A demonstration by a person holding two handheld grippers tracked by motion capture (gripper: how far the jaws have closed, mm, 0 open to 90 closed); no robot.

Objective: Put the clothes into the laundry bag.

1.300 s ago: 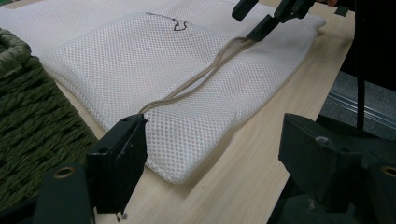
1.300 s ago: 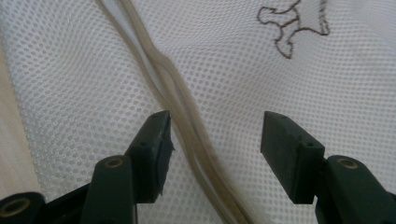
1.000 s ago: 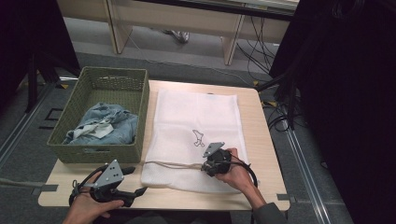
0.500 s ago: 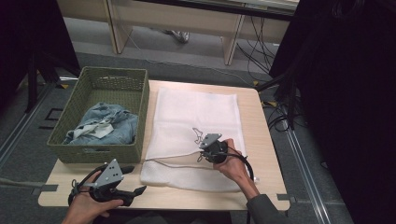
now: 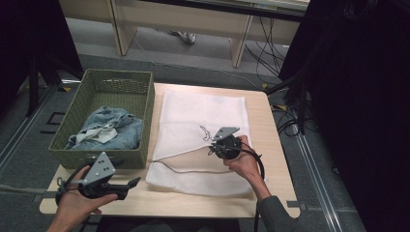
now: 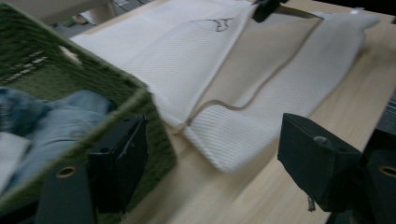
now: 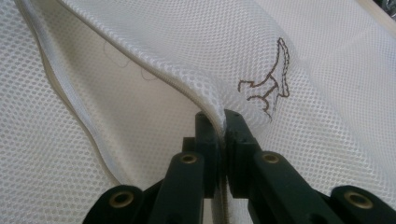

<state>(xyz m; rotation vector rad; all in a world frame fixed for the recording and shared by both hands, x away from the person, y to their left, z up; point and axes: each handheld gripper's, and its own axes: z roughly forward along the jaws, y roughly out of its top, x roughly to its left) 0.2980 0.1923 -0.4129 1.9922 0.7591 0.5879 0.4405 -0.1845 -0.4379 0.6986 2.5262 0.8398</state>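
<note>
Pinching the mesh laundry bag [image 5: 203, 113]'s upper opening edge, right gripper [image 5: 223, 145] lifts it; the gaping left gripper [image 5: 129, 183] waits at its 8 o'clock

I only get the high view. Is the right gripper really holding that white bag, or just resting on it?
Observer: It is holding it. In the right gripper view, the right gripper has its jaws shut on the upper edge of the white mesh bag.
Operator: What is the squiggle on the bag?
Observer: A small outline stitched in brown thread, just beside the pinched edge.
Operator: Is the bag open?
Observer: Yes. The left gripper view shows the lifted edge apart from the lower layer, with a gap between them.
Operator: And my left gripper?
Observer: The left gripper is open and holds nothing, beside the green basket.
</note>
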